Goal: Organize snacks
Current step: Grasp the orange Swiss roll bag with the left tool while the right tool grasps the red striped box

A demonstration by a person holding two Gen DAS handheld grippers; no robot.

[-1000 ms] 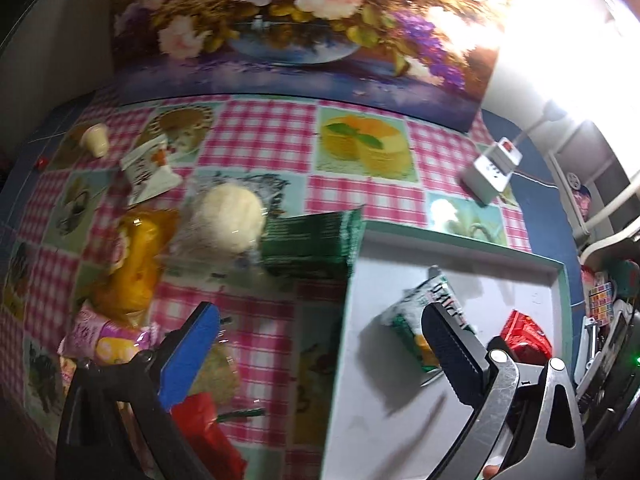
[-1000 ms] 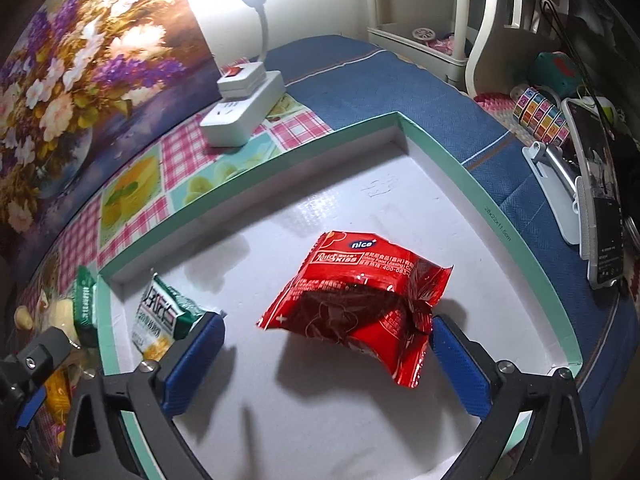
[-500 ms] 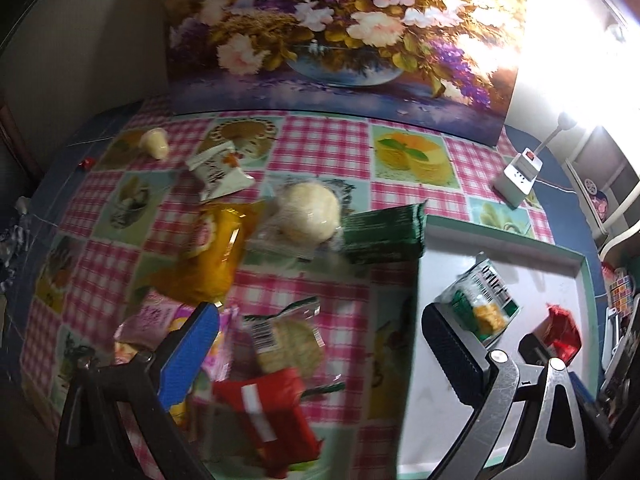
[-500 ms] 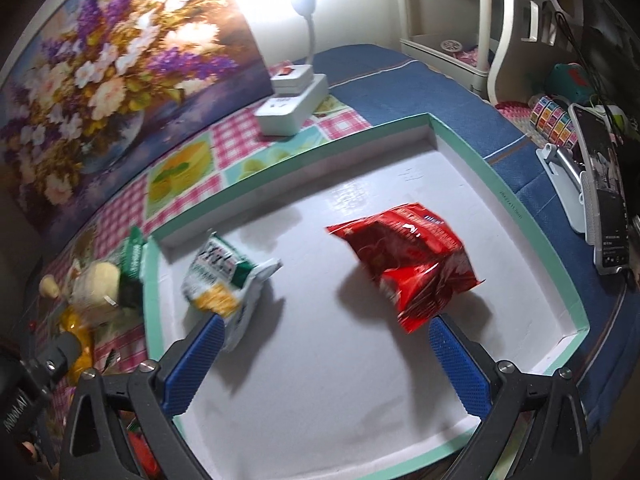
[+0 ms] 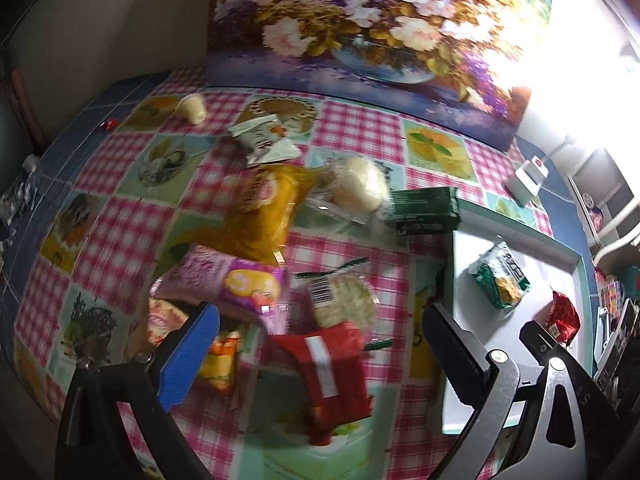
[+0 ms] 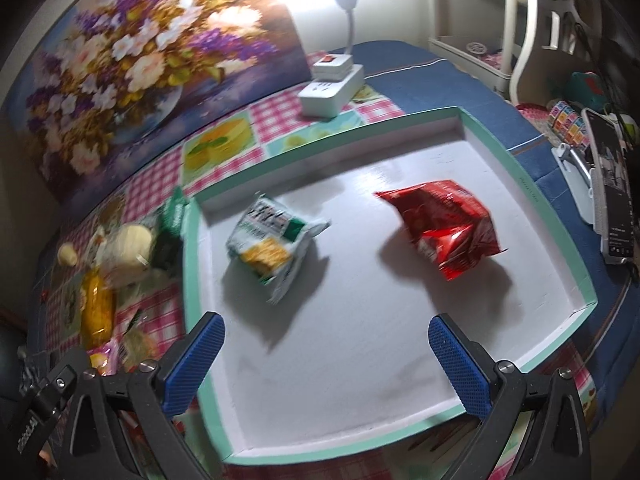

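Observation:
A white tray with a green rim (image 6: 560, 236) holds a green-white snack bag (image 6: 276, 232) and a red snack bag (image 6: 448, 224). My right gripper (image 6: 326, 360) is open and empty above the tray's near side. My left gripper (image 5: 320, 344) is open and empty above a pile of snacks on the checked cloth: a red pack (image 5: 328, 368), a clear cracker pack (image 5: 340, 296), a pink pack (image 5: 224, 280), a yellow bag (image 5: 264, 208), a round white bun (image 5: 356, 188) and a dark green pack (image 5: 424, 208). The tray (image 5: 576, 264) lies to the right of the pile.
A flower picture (image 5: 376, 24) stands at the table's back. A white power strip with a lamp (image 6: 328, 88) sits behind the tray. A white sachet (image 5: 264, 140) and a small cream cup (image 5: 192, 108) lie far left. A phone on a stand (image 6: 612, 184) is right of the tray.
Both grippers have pulled back and up from the tray. The left view has swung left over the snack pile. The red bag lies free in the tray, farther from the right gripper.

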